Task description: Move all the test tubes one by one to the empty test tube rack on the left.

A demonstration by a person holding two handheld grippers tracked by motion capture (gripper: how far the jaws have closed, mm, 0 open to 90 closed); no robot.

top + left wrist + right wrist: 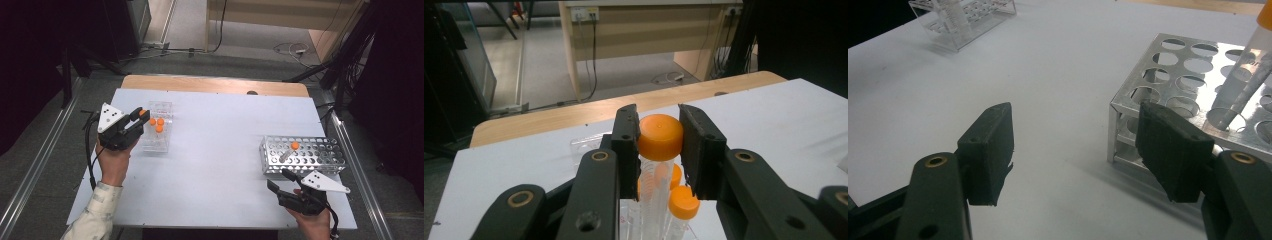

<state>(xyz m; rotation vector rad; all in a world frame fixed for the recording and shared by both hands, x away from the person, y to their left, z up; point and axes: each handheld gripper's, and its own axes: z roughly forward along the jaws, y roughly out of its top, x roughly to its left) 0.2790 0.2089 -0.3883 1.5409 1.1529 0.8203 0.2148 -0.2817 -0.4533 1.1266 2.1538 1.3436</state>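
Note:
My left gripper (138, 118) (658, 125) is shut on a clear tube with an orange cap (660, 137) (143, 112), holding it upright just above the clear plastic rack (161, 143) (583, 145). Three more orange-capped tubes (157, 124) (683, 202) stand in that rack. At the right, one orange-capped tube (294, 146) (1243, 90) leans in a perforated metal rack (320, 161) (1168, 70). My right gripper (278, 180) (1078, 145) hovers open in front of the metal rack's near left corner, with nothing between its jaws.
The white table top (220, 145) has a wooden strip (215, 84) along its far edge. Metal rails (357, 165) run along both sides of the table. Cables and a desk (639, 30) lie beyond on the floor.

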